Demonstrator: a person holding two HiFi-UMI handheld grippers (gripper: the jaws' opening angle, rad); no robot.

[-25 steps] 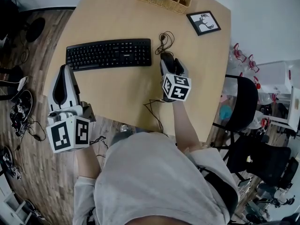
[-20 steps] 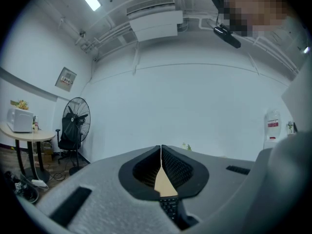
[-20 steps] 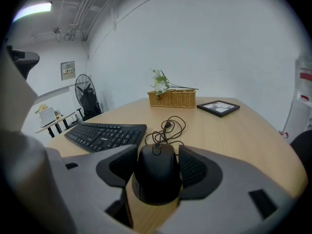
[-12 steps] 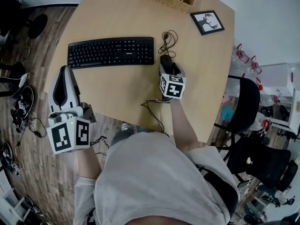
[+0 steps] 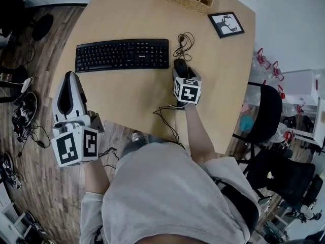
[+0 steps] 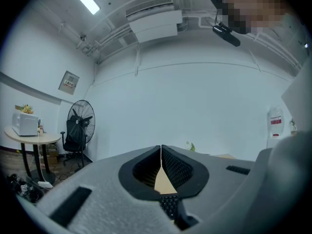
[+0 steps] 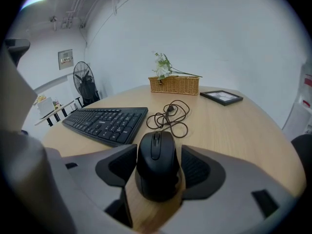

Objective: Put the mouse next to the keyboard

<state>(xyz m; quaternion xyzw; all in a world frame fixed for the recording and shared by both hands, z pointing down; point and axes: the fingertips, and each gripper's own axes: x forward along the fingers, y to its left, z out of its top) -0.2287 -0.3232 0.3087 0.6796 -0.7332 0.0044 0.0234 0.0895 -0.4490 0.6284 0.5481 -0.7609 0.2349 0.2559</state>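
The mouse [image 7: 156, 172] is gripped between the jaws of the right gripper [image 5: 183, 71], its long axis laid along them; the keyboard [image 5: 122, 55] lies just to its left; the left gripper [image 5: 69, 78], closed on nothing, is held well apart.

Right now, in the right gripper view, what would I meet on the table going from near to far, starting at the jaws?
mouse between the jaws → coiled cable → picture frame → wicker basket. The keyboard runs alongside the mouse and the cable, so it is left out.
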